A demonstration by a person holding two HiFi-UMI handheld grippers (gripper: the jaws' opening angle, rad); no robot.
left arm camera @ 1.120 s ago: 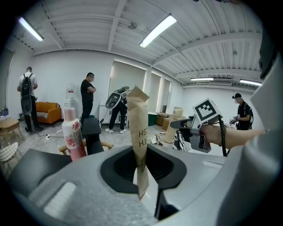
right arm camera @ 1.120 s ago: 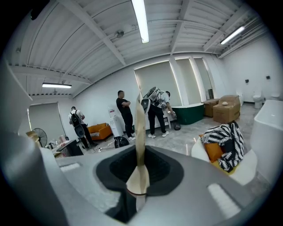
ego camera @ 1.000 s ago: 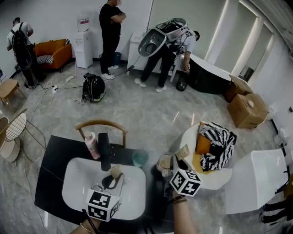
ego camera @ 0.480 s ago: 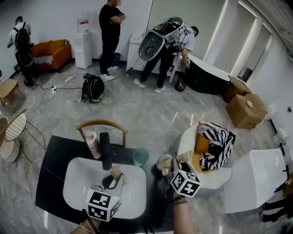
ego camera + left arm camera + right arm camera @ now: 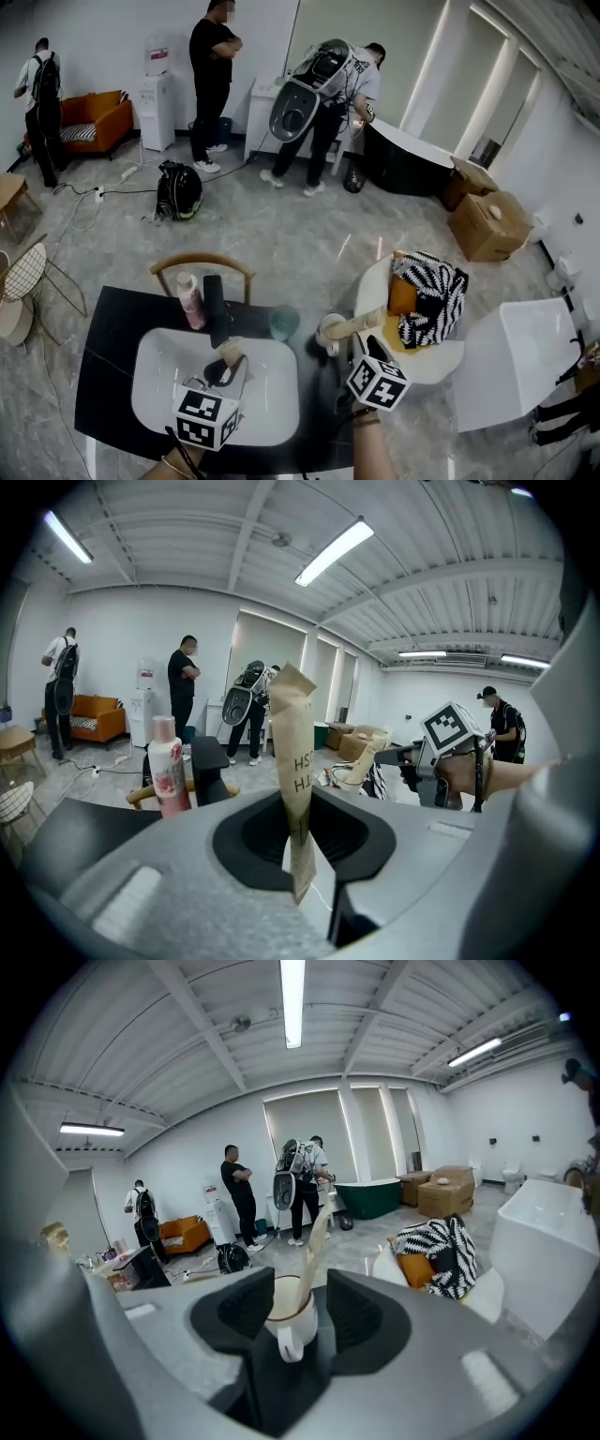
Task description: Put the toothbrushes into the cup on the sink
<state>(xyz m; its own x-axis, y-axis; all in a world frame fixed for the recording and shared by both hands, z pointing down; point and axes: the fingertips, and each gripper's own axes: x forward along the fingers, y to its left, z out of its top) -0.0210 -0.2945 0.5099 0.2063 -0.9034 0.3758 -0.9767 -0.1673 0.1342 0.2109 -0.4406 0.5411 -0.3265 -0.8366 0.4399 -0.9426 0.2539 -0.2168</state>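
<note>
While left gripper (image 5: 300,855) clamped paper-wrapped toothbrush (image 5: 292,752) upright, white handled cup (image 5: 287,1316) stood off to its right on dark worktop (image 5: 108,337), past white basin (image 5: 159,375) rim. Second wrapped toothbrush (image 5: 319,1241) already leaned in cup. Right gripper (image 5: 302,1294), jaws just opened wide, cup in gap untouched, crowded approach. Pink bottle (image 5: 169,775), black tap (image 5: 208,766) sat ahead-left, likely clear of path.

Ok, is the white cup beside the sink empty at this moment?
No, a paper-wrapped toothbrush stands in the white cup, leaning to the right.
</note>
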